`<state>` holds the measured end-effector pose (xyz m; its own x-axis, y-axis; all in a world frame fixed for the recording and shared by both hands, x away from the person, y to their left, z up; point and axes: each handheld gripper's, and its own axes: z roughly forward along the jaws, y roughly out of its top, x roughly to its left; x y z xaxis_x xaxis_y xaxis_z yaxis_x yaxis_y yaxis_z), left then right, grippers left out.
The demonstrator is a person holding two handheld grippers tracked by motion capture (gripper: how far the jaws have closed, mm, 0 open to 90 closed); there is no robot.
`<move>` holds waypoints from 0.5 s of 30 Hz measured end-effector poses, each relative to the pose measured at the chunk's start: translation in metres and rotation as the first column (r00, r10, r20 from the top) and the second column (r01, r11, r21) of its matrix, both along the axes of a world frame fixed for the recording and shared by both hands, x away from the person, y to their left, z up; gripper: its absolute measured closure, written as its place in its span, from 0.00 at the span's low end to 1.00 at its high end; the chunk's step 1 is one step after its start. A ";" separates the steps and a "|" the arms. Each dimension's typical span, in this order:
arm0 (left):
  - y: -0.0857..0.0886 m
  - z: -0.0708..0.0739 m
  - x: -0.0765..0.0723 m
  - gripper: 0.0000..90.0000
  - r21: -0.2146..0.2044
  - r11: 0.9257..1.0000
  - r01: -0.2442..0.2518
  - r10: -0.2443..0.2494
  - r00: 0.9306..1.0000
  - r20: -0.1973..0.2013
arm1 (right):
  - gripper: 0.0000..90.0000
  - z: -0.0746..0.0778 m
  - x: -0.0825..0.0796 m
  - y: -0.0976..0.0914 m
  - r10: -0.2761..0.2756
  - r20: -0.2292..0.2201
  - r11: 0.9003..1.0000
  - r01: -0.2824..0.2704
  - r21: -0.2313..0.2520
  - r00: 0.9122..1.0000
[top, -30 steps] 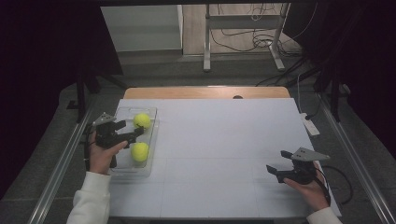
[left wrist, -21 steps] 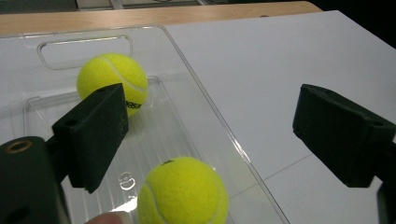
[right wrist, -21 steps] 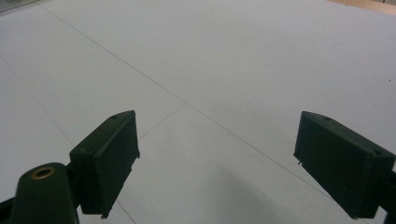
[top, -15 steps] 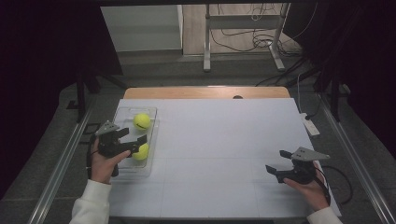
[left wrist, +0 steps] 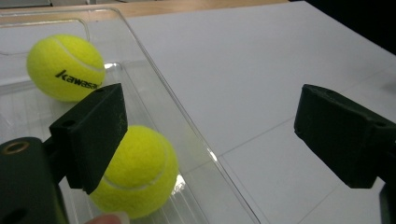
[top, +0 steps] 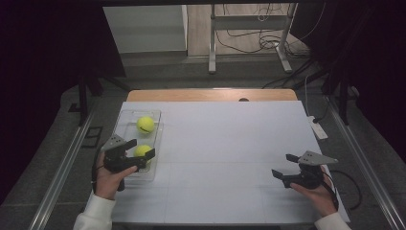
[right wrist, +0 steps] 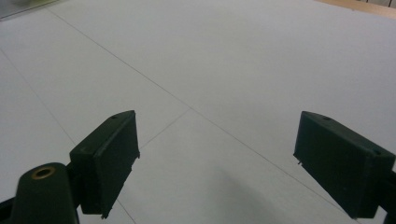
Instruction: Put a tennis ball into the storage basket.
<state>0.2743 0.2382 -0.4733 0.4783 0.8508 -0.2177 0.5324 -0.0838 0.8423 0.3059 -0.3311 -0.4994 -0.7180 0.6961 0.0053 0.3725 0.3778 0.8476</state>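
Just left of open left claw [left wrist: 210, 140]: nearer ball [left wrist: 140, 172].

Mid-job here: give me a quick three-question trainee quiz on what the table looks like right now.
1. How many balls lie in the tray?
2. True or false: the left claw grips the near ball.
3. Which claw has nothing but bare table under it? A left, B right.

Key:
1. Two, the near ball and the far ball.
2. False. Its jaws stand wide open; one sits beside the ball, the other is out past the tray's rim. They have just been opening.
3. B.
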 end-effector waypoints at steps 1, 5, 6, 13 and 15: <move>-0.001 -0.002 -0.001 0.12 0.001 1.000 0.005 -0.005 1.000 -0.002 | 0.16 0.000 0.000 0.000 -0.001 0.002 1.000 0.001 0.000 1.000; -0.006 -0.011 -0.004 0.12 0.022 1.000 0.015 -0.015 1.000 -0.006 | 0.16 0.000 0.001 0.001 0.000 0.004 1.000 0.000 -0.003 1.000; -0.007 -0.013 -0.005 0.12 0.027 0.999 0.017 -0.017 1.000 -0.007 | 0.16 0.000 0.001 0.001 0.000 0.003 1.000 0.000 -0.006 1.000; -0.013 -0.020 -0.014 0.12 0.036 0.999 0.041 -0.041 0.999 0.002 | 0.16 0.000 0.001 0.005 0.004 0.006 1.000 -0.004 -0.011 1.000; -0.013 -0.020 -0.016 0.12 0.038 0.998 0.048 -0.049 0.999 0.005 | 0.16 0.001 0.001 0.005 0.003 0.003 1.000 -0.003 -0.019 1.000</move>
